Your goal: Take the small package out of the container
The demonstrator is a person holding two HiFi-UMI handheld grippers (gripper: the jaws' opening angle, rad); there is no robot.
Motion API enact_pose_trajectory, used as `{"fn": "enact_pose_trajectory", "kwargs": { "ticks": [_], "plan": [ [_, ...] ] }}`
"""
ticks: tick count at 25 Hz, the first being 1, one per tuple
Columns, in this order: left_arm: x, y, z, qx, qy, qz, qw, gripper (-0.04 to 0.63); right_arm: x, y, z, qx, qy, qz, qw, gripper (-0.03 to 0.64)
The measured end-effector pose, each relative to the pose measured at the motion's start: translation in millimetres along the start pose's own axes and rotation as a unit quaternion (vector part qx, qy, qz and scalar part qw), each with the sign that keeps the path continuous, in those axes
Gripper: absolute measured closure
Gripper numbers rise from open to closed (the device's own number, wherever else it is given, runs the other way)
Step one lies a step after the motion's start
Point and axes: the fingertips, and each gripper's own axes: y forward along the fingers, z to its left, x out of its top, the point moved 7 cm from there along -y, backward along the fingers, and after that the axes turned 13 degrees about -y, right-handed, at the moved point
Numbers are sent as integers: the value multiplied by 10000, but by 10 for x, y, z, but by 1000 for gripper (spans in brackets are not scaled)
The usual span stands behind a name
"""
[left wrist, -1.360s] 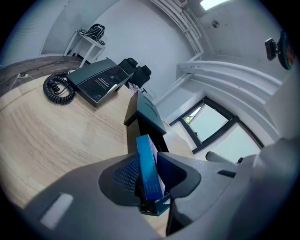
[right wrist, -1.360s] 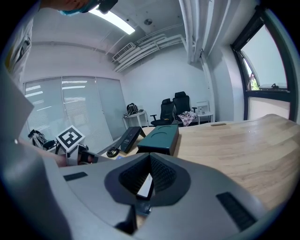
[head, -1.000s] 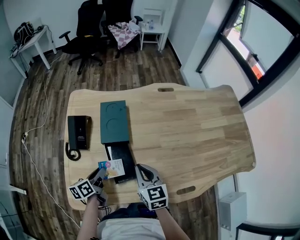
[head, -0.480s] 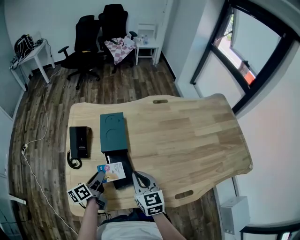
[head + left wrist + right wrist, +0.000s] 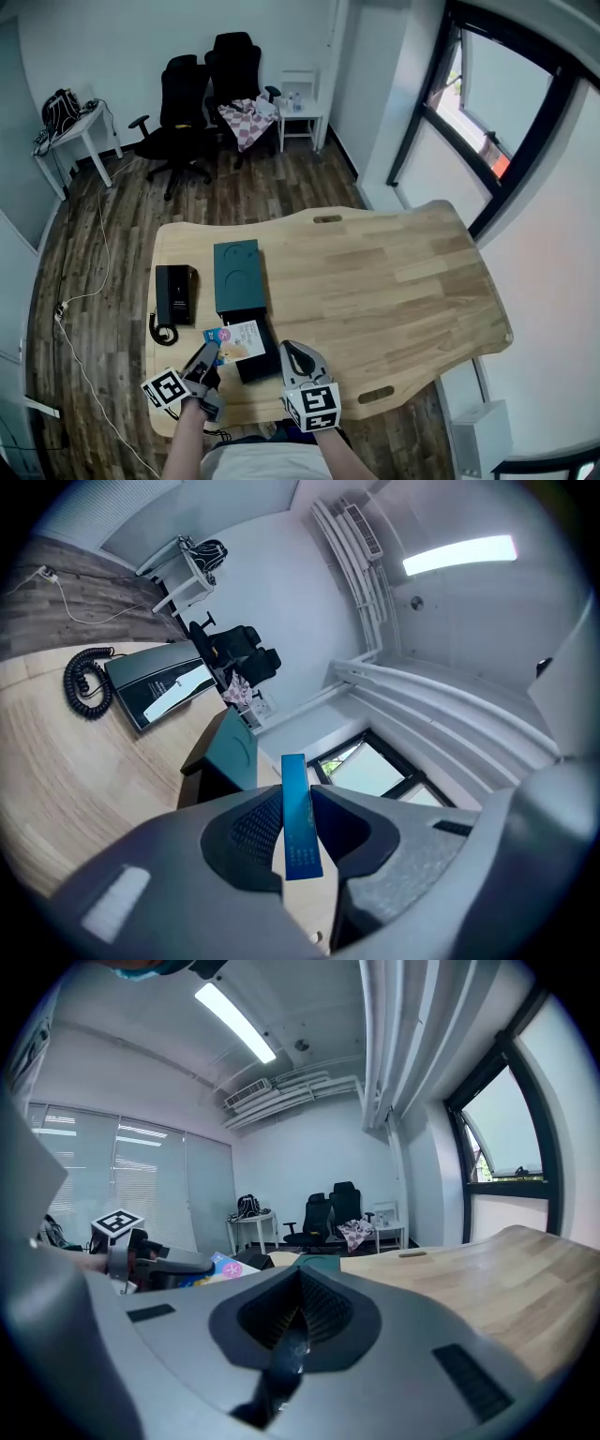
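The small package (image 5: 238,339), a flat white and blue card pack, hangs over the left edge of the open black container (image 5: 259,362) near the table's front. My left gripper (image 5: 212,352) is shut on its near end. In the left gripper view the package (image 5: 299,829) stands edge-on as a blue strip, pinched between both pads. My right gripper (image 5: 292,352) hovers just right of the container with its jaws together and nothing visible between them. The right gripper view shows its jaws (image 5: 298,1321) closed, with the package (image 5: 225,1265) and my left gripper (image 5: 173,1267) off to the left.
The container's teal lid (image 5: 239,275) lies just behind it. A black desk phone (image 5: 175,292) with a coiled cord sits at the table's left edge. The wooden table (image 5: 403,291) stretches away to the right. Office chairs (image 5: 202,94) stand on the floor beyond.
Both grippers have risen above the table. The package has come up with my left gripper and now sits higher over the container.
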Motion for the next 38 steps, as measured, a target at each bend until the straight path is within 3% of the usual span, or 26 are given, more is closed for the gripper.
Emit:
{"fn": "enact_pose_trajectory", "kwargs": {
  "ticks": [2, 9, 22, 38],
  "plan": [
    [12, 9, -138, -271, -180, -83, 9994, 500, 57, -43, -27, -64, -19, -85, 9999, 612],
    [21, 37, -446, -860, -113, -64, 9962, 500, 111, -95, -106, -105, 234, -222, 9994, 612],
    [-46, 126, -351, -900, -204, 203, 9955, 500, 85, -103, -169, -75, 179, -182, 9996, 612],
    [9, 116, -256, -807, -366, 88, 9960, 500, 61, -45, -202, -58, 225, -185, 9996, 612]
  ]
}}
